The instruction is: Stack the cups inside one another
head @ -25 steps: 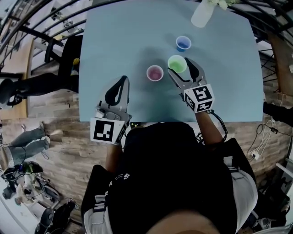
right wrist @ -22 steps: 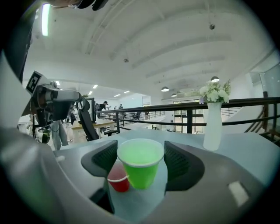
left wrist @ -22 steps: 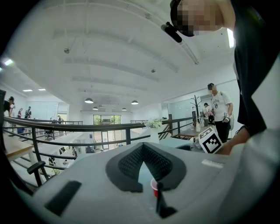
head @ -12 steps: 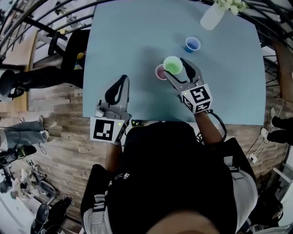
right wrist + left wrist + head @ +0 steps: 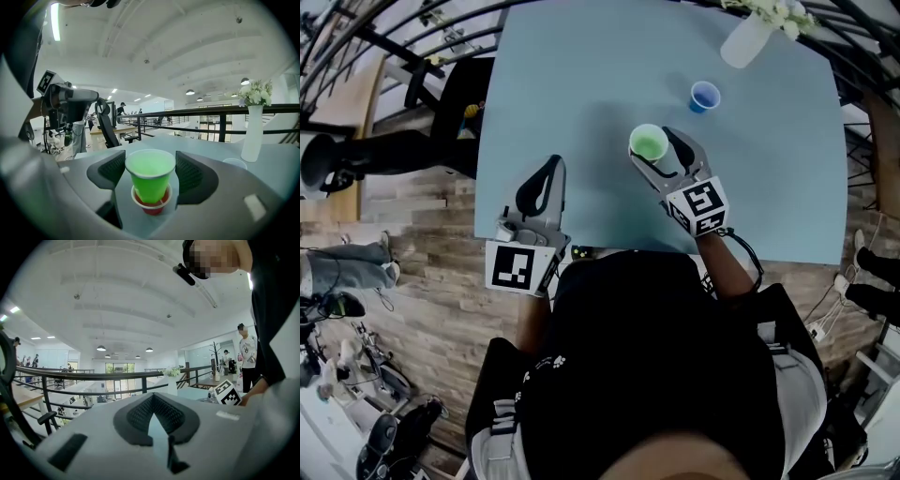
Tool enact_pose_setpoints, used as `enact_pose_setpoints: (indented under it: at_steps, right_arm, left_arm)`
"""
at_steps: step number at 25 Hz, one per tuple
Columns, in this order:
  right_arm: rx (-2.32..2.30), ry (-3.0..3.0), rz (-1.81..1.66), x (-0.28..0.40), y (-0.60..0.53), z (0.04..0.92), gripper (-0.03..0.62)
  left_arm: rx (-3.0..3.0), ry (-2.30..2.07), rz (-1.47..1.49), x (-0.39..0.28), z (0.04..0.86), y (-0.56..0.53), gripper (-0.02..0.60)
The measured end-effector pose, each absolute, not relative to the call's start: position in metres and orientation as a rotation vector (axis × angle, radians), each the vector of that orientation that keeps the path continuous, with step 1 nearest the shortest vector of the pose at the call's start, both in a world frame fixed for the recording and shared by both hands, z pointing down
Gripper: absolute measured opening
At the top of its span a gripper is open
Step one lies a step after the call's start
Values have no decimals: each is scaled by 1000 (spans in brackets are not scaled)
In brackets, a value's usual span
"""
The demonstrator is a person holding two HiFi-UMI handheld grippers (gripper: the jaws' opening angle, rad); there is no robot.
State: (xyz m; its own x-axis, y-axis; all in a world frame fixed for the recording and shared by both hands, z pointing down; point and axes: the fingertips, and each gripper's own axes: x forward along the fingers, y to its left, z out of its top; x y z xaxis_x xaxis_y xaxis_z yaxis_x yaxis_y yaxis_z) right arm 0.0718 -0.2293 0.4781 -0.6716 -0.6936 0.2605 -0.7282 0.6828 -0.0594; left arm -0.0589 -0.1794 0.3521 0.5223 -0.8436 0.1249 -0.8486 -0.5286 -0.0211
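In the right gripper view a green cup [image 5: 150, 176] stands upright between my right gripper's [image 5: 150, 164] pads, which press on it just below the rim. Its base sits inside the rim of a red cup [image 5: 151, 206] on the light blue table [image 5: 272, 173]. From the head view the green cup [image 5: 649, 143] hides the red one, with my right gripper [image 5: 654, 145] shut around it. A blue cup [image 5: 704, 96] stands farther back to the right. My left gripper [image 5: 542, 173] rests near the front edge, jaws together and holding nothing.
A white vase [image 5: 745, 37] with flowers stands at the table's [image 5: 581, 84] far right corner, beyond the blue cup [image 5: 233, 163]. Black railings, office chairs and people surround the table. The vase [image 5: 253, 133] rises behind the right jaw.
My right gripper carried the green cup leftward from beside the pinkish-red cup to over it; the red cup is now hidden beneath it in the head view. The left gripper stayed shut.
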Motion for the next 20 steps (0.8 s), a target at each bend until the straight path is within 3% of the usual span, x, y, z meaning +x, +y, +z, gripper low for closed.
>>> enact_pose_setpoints:
  at_steps: [20]
  right_arm:
    - [1081,-2550,275,73,-230,534,339]
  left_arm:
    - [2677,-1540,205,-65,355,-180,-12]
